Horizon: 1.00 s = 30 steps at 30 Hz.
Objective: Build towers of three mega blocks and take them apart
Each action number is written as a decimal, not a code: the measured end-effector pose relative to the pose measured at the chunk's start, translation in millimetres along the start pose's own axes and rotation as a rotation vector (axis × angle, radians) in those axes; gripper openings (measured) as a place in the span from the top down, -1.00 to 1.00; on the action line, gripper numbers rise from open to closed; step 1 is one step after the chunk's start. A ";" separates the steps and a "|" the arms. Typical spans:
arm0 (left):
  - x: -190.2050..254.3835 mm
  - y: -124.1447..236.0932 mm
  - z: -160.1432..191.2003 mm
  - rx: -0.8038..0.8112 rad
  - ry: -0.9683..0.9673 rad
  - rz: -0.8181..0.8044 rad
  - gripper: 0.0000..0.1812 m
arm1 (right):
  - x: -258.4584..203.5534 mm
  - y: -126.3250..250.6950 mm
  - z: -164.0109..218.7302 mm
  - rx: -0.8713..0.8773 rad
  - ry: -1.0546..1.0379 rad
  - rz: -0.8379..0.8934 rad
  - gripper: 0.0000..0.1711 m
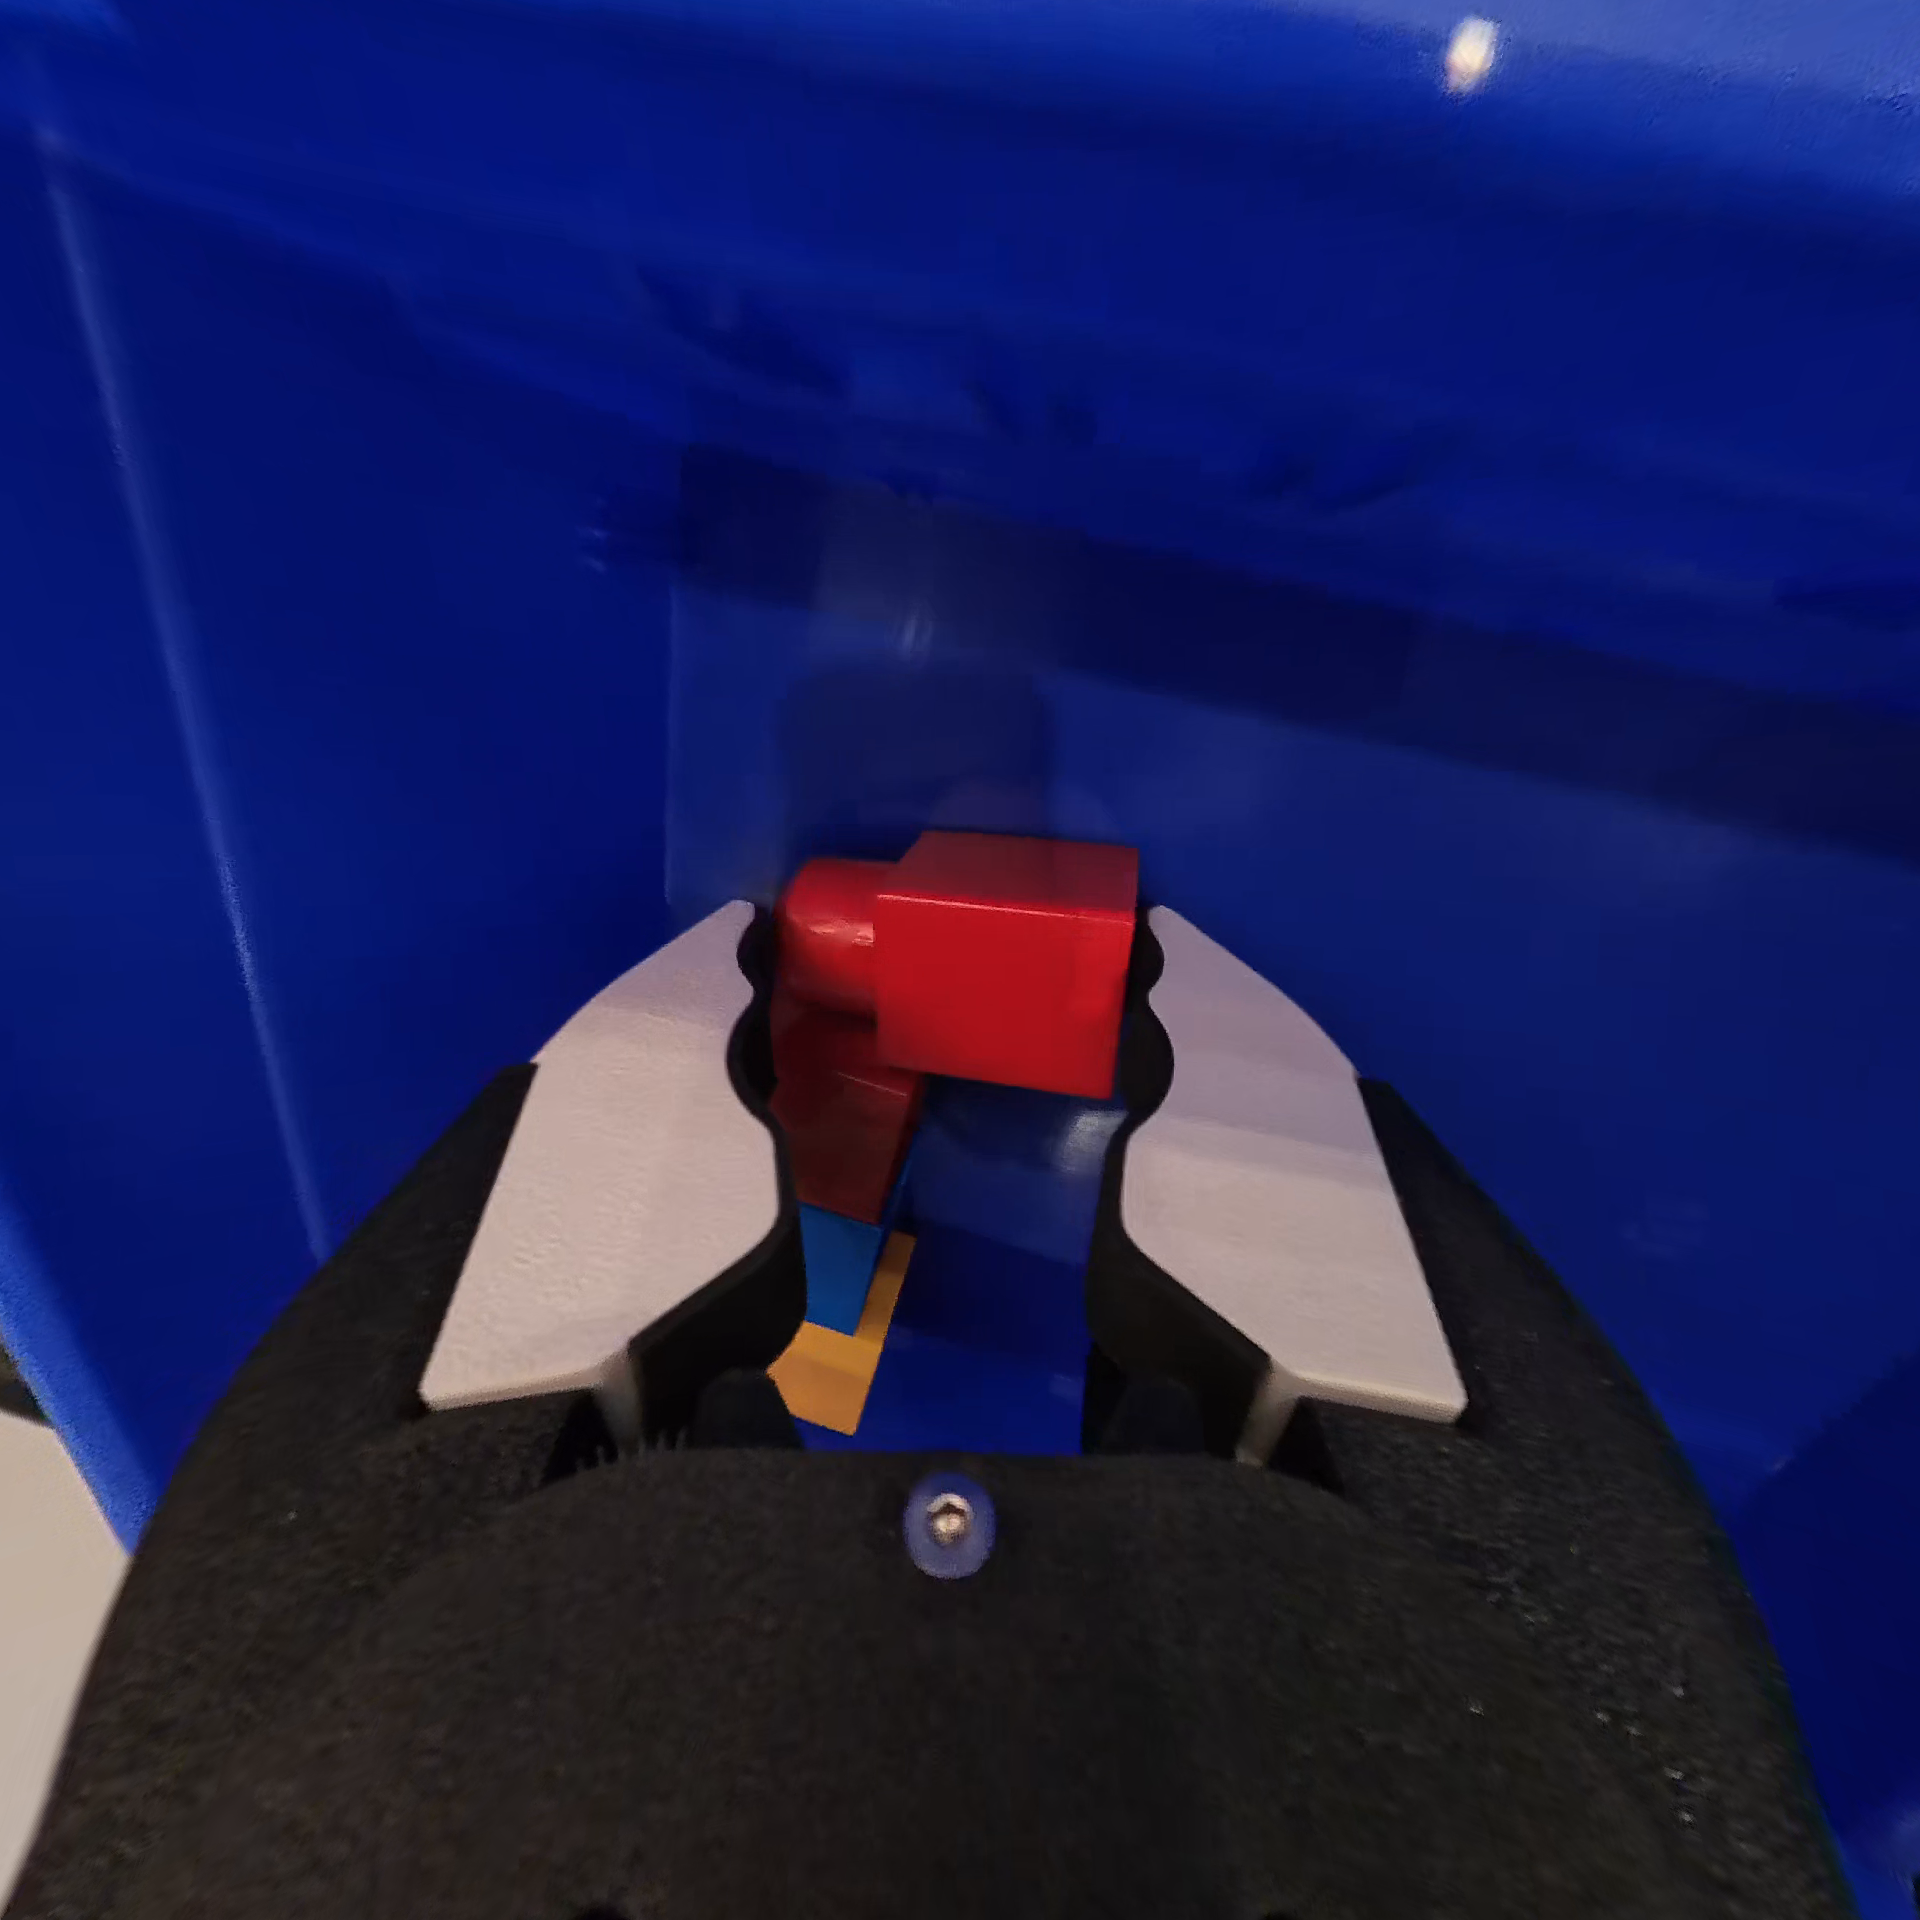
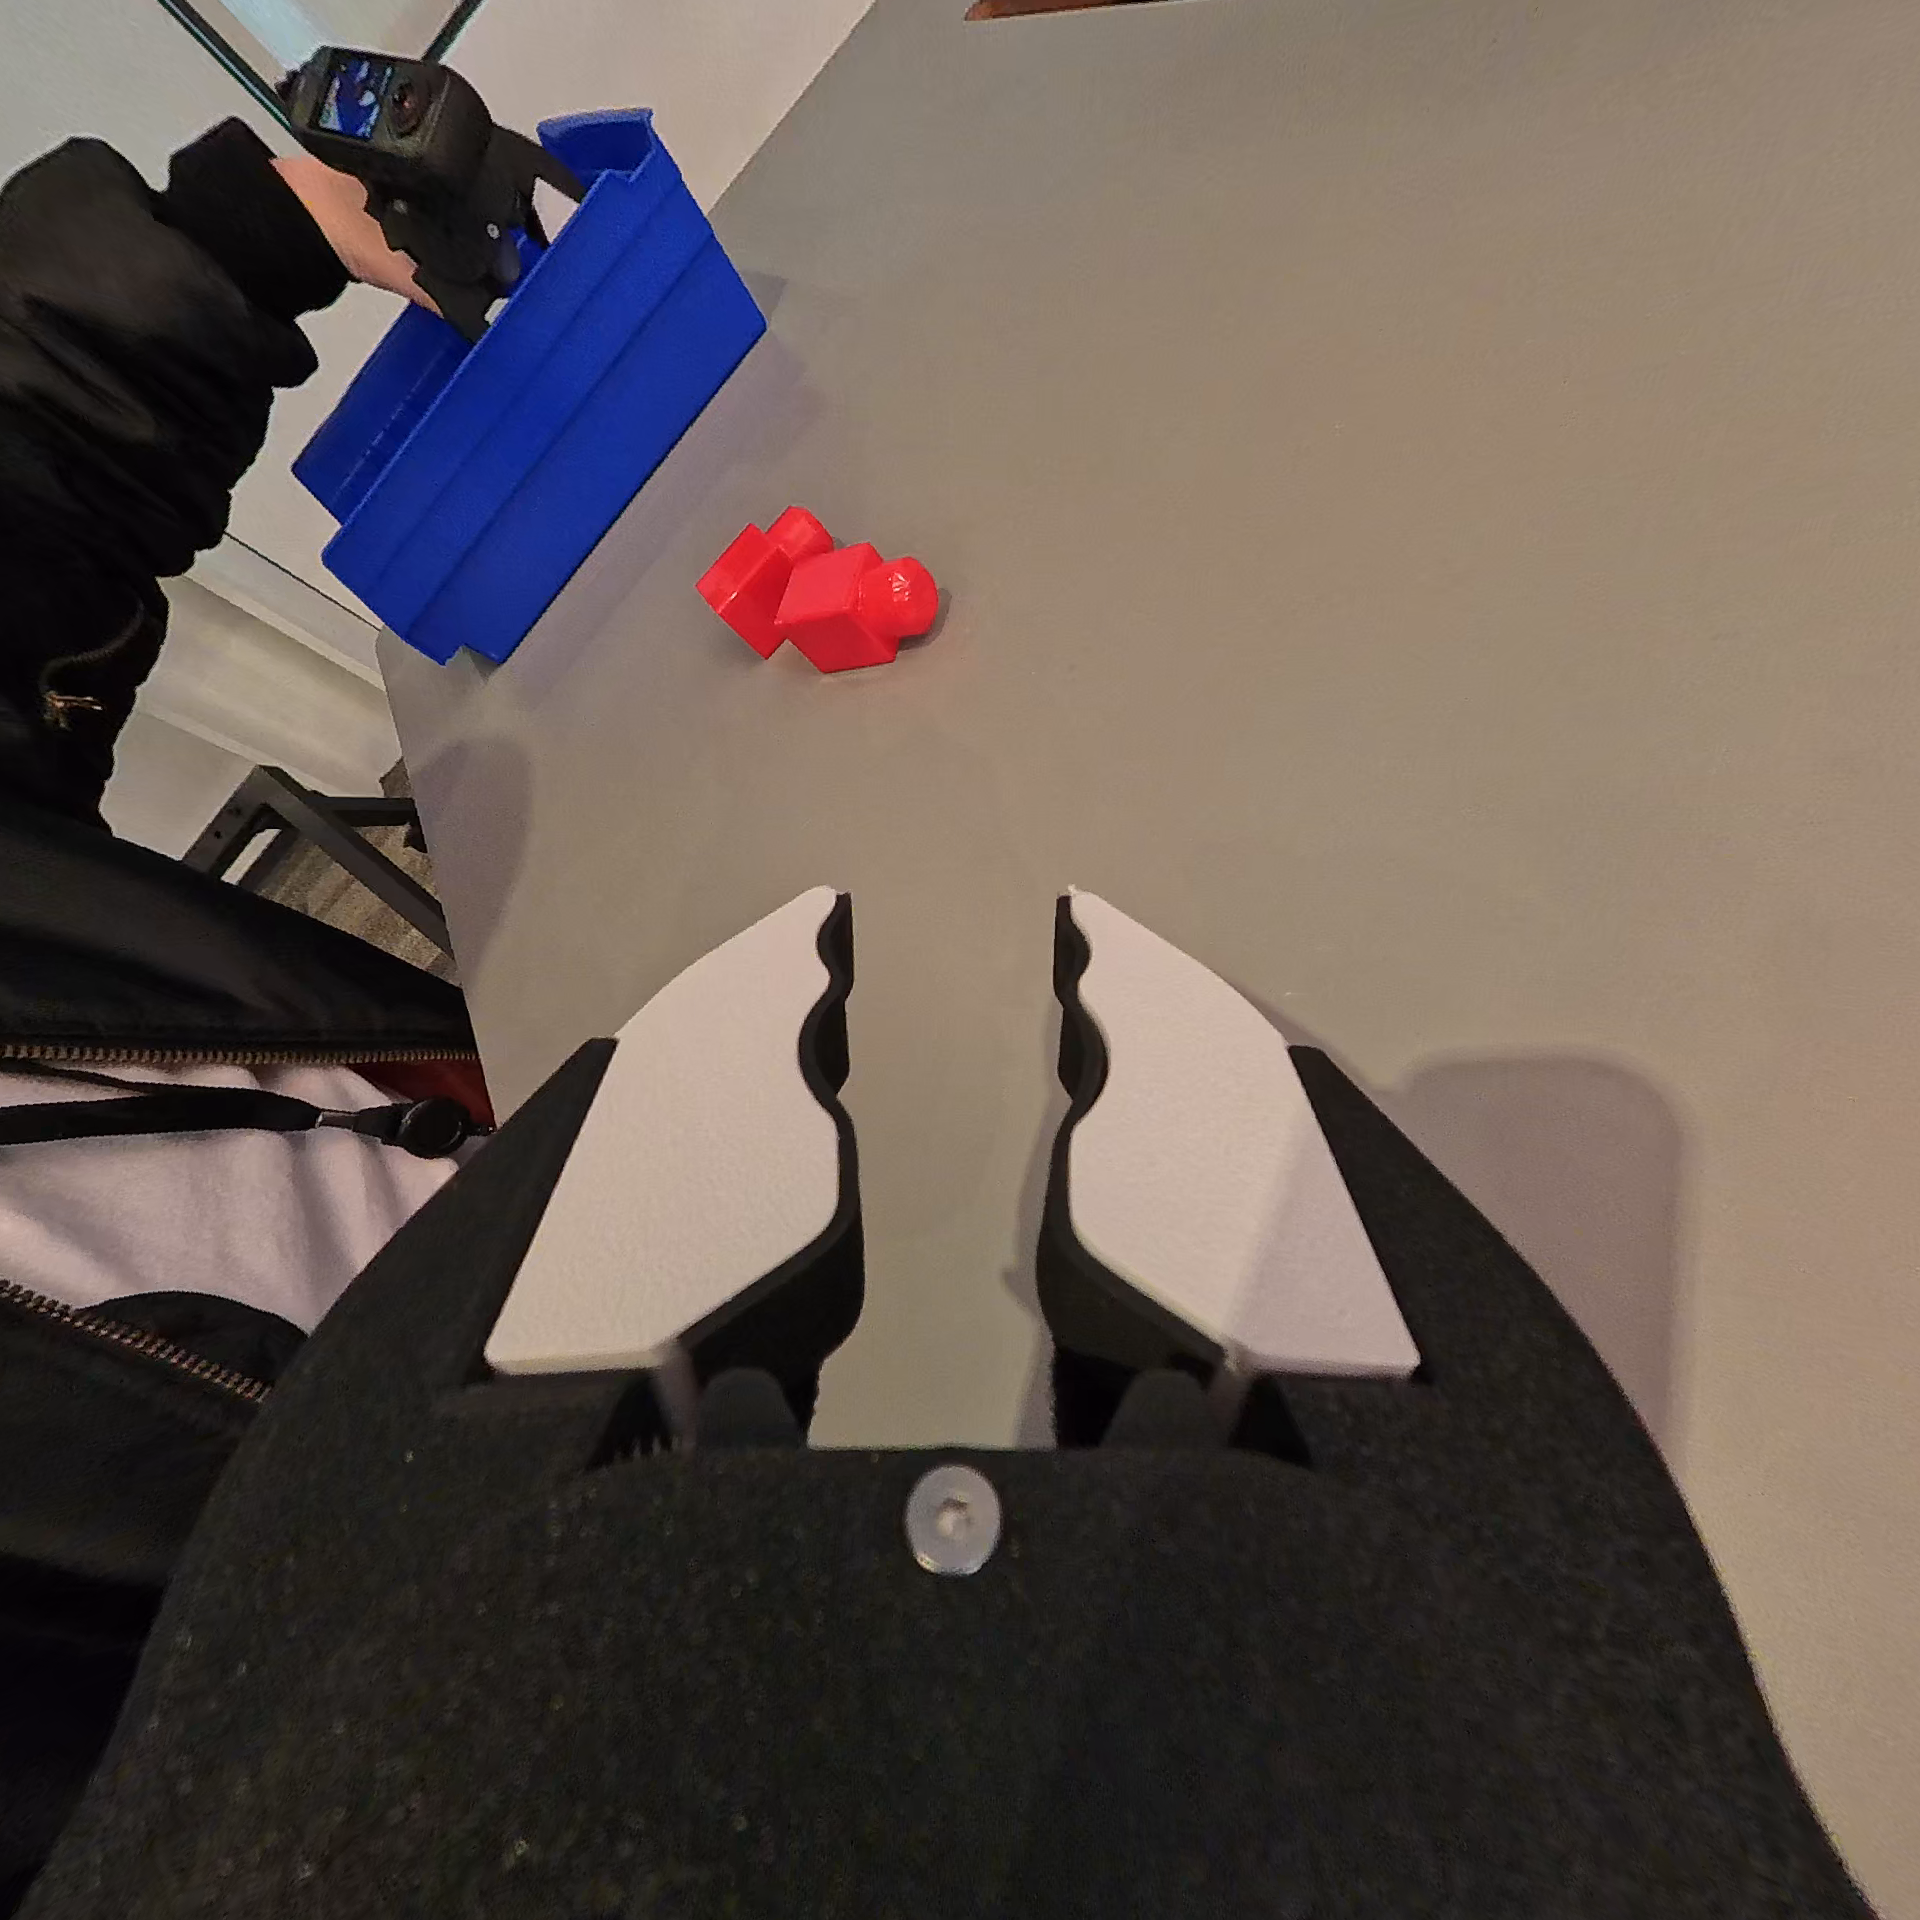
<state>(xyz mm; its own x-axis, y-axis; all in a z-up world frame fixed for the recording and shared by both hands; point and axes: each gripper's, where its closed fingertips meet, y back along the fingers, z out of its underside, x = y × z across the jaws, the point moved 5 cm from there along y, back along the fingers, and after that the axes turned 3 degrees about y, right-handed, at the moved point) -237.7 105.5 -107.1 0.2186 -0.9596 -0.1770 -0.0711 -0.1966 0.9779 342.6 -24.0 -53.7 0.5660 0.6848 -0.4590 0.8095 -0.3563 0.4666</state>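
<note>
Left hand-held gripper (image 1: 951, 925) sits inside blue bin (image 2: 540, 395), clamped on red block (image 1: 997, 971). Right of bin, 2 red blocks (image 2: 821, 592) lie on table (image 2: 1351, 520). Right hand-held gripper (image 2: 954, 909) further right, part-open, empty.

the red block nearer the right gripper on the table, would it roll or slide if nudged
The nearer red block lies on its side with its round stud pointing sideways, so it probably slides or pivots on its flat face rather than rolling. Its glossy plastic on the smooth grey table suggests little friction. It touches a second red block, which would likely shift too.
</note>
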 end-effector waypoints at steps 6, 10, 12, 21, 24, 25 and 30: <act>-0.7 4.6 -3.2 0.014 -0.004 -0.062 0.29 | -1.8 -2.0 -2.0 0.009 0.003 -0.016 0.58; -2.3 37.9 -4.4 0.035 0.005 -0.145 0.28 | -5.8 0.9 0.4 0.009 0.011 -0.029 0.58; -4.7 75.4 -10.1 0.070 0.012 -0.213 0.28 | -7.4 5.7 0.9 0.015 0.018 -0.029 0.58; 89.1 152.3 -178.1 0.319 -0.205 -0.151 0.29 | -22.8 17.5 1.4 0.073 0.056 -0.080 0.58; 107.7 85.0 -193.9 0.180 -0.242 -0.092 0.29 | -31.4 12.7 9.0 0.072 0.067 -0.128 0.58; 109.1 64.9 -193.8 0.126 -0.256 -0.089 0.29 | -33.5 11.2 12.2 0.066 0.071 -0.140 0.58; 113.4 12.4 -196.3 0.015 -0.247 -0.024 0.29 | -39.4 8.6 27.1 0.025 0.080 -0.181 0.58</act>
<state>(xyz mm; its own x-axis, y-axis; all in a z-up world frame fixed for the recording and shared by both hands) -22.8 33.7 -93.2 -0.0241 -0.9743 -0.2241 -0.0835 -0.2215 0.9716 331.5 -71.3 -52.1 0.3978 0.7870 -0.4715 0.9010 -0.2384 0.3623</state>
